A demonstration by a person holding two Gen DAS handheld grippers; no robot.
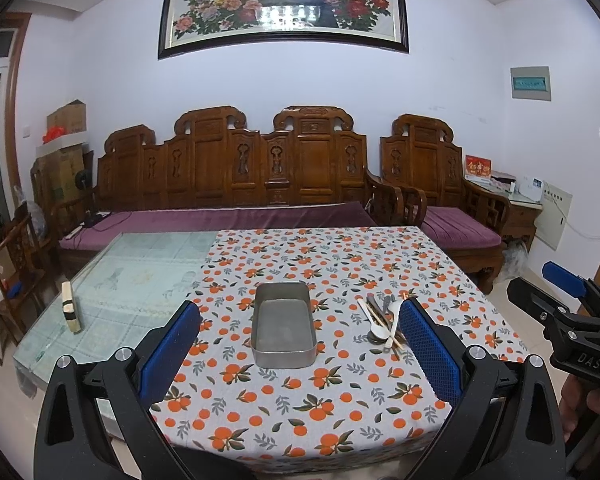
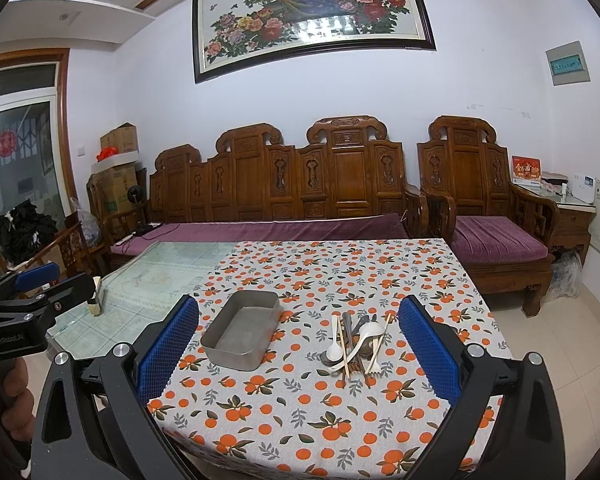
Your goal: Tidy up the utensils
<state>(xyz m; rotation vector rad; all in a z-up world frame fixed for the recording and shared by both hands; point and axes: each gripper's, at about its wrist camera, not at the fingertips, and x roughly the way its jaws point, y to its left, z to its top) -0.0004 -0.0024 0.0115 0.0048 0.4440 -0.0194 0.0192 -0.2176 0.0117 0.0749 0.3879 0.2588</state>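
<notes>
A rectangular, empty, dull grey metal tray [image 1: 283, 326] stands on the orange-fruit-patterned tablecloth [image 1: 300, 408] that covers the right part of a glass-topped table [image 1: 140, 272]. Just to the right of the tray, apart from it, lies a heap of utensils [image 2: 354, 344]: white plastic spoons, metal spoons and pale and dark chopsticks, crossed over one another.

The left gripper [image 1: 300, 344], with blue ribbed pads, has its jaws spread wide and holds nothing; the tray lies ahead between its two fingers, and the heap sits just inside its right finger.

The right gripper [image 2: 298, 346] is likewise spread wide and empty. In its view the utensil heap lies ahead between the fingers, nearer the right one, with the tray nearer the left.

A small wooden block [image 1: 71, 307] stands on the bare glass, well left of the tray.
</notes>
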